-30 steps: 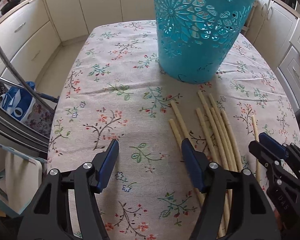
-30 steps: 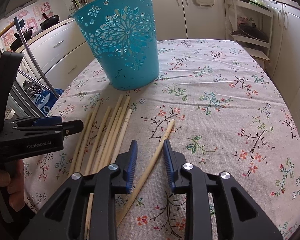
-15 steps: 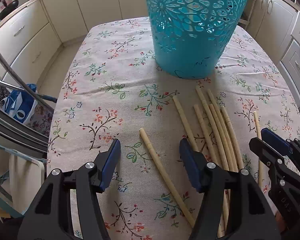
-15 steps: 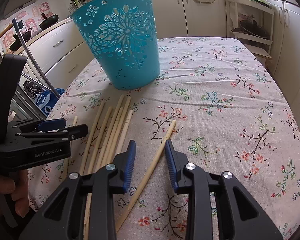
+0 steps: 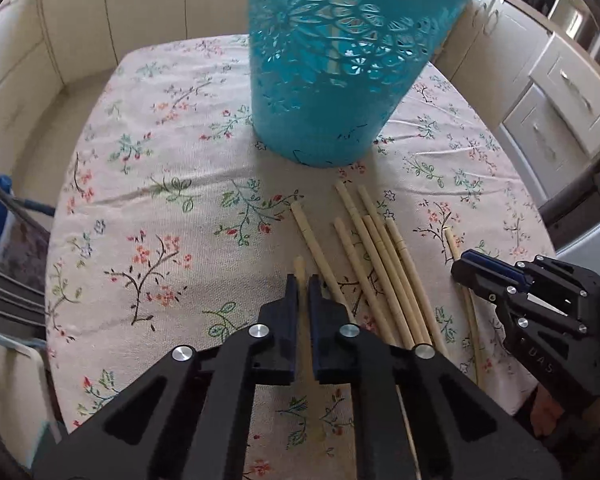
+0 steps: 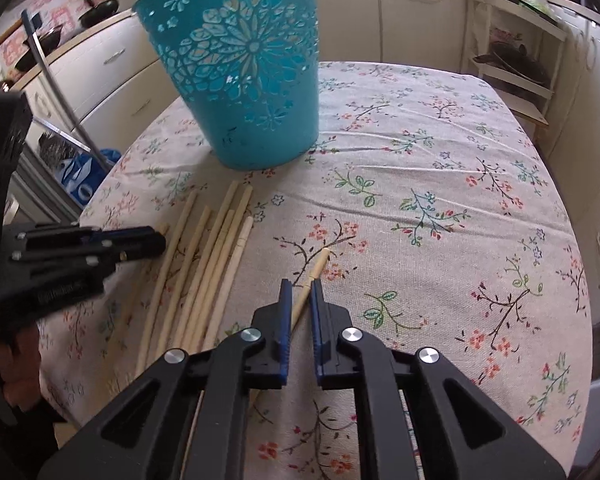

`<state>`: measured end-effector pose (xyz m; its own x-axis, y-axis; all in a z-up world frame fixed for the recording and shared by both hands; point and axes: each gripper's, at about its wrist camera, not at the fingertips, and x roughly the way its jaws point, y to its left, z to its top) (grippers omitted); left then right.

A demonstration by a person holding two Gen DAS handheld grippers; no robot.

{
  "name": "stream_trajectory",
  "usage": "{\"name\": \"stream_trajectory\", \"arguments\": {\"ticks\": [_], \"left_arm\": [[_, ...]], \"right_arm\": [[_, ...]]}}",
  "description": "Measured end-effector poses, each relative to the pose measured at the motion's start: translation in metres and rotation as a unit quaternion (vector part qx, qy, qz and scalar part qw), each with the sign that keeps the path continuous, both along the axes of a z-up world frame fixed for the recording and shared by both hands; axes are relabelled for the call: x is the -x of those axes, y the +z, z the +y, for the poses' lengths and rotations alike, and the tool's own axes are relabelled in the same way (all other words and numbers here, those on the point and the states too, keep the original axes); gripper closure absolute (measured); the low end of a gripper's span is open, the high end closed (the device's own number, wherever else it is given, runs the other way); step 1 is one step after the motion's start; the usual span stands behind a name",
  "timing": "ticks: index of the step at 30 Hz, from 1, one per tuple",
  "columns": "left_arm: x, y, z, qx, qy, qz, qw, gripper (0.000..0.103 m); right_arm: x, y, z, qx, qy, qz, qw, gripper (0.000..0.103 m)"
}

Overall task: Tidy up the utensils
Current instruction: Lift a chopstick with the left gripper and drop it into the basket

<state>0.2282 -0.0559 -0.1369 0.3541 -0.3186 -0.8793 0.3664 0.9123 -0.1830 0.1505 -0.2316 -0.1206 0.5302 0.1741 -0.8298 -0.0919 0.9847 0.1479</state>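
A teal cut-out basket (image 5: 332,72) (image 6: 244,80) stands upright on the flowered tablecloth (image 5: 160,208). Several pale chopsticks (image 5: 374,264) (image 6: 216,248) lie side by side in front of it. My left gripper (image 5: 303,280) is closing tight on one chopstick (image 5: 299,265) at the left of the bunch, pads pressing it. My right gripper (image 6: 300,286) is closing on a lone chopstick (image 6: 319,266) lying apart to the right, pads on it too. Each gripper also shows in the other's view: the right gripper (image 5: 466,264), the left gripper (image 6: 152,240).
The table (image 6: 440,160) drops off near both grippers. Cream kitchen cabinets (image 5: 560,92) ring it, with an open shelf unit (image 6: 512,68) at the back right. A metal rack and a blue bag (image 6: 80,176) stand left of the table. A hand (image 6: 16,360) grips the left tool.
The left jaws went from wide open to shut on a chopstick that came between them. The right jaws narrowed onto the lone chopstick. Both cameras tipped further down.
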Motion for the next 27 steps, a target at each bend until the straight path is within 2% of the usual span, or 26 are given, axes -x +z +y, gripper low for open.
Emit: {"name": "stream_trajectory", "arguments": {"ticks": [4, 7, 10, 13, 15, 17, 19, 21, 22, 24, 25, 27], "left_arm": [[0.005, 0.001, -0.005, -0.019, -0.007, -0.008, 0.9998, 0.098], [0.006, 0.002, -0.009, -0.031, -0.012, -0.009, 0.9994, 0.098], [0.007, 0.021, -0.003, 0.012, -0.009, -0.011, 0.9998, 0.099], [0.012, 0.065, 0.009, 0.07, -0.004, -0.052, 0.9962, 0.099], [0.011, 0.104, 0.014, 0.119, -0.002, -0.1, 0.9879, 0.099], [0.006, 0.143, 0.015, 0.147, 0.003, -0.157, 0.9766, 0.099], [-0.003, 0.173, 0.013, 0.173, 0.012, -0.207, 0.963, 0.099], [-0.016, 0.201, 0.01, 0.2, 0.027, -0.258, 0.9449, 0.099], [-0.023, 0.212, 0.009, 0.21, 0.04, -0.283, 0.9349, 0.099], [-0.037, 0.225, 0.007, 0.226, 0.061, -0.312, 0.921, 0.099], [-0.045, 0.23, 0.004, 0.226, 0.08, -0.331, 0.9126, 0.099], [-0.061, 0.234, -0.003, 0.216, 0.103, -0.361, 0.9014, 0.099]], "right_arm": [[-0.004, 0.002, -0.006, 0.001, 0.008, 0.016, 1.0, 0.095], [-0.003, 0.001, 0.001, 0.022, 0.019, 0.013, 0.999, 0.094], [0.002, 0.0, -0.003, 0.003, 0.017, 0.005, 1.0, 0.094], [0.007, -0.005, -0.018, -0.048, -0.001, -0.009, 0.999, 0.097], [0.009, -0.007, -0.023, -0.07, -0.013, -0.018, 0.997, 0.097], [0.01, -0.008, -0.024, -0.073, -0.017, -0.026, 0.997, 0.098], [0.01, -0.008, -0.022, -0.07, -0.019, -0.031, 0.997, 0.098], [0.01, -0.007, -0.022, -0.071, -0.021, -0.033, 0.997, 0.097], [0.011, -0.008, -0.022, -0.072, -0.021, -0.034, 0.997, 0.097], [0.011, -0.006, -0.021, -0.07, -0.022, -0.035, 0.997, 0.097], [0.012, -0.006, -0.02, -0.069, -0.022, -0.036, 0.997, 0.097], [0.011, -0.006, -0.018, -0.063, -0.021, -0.038, 0.997, 0.097]]}}
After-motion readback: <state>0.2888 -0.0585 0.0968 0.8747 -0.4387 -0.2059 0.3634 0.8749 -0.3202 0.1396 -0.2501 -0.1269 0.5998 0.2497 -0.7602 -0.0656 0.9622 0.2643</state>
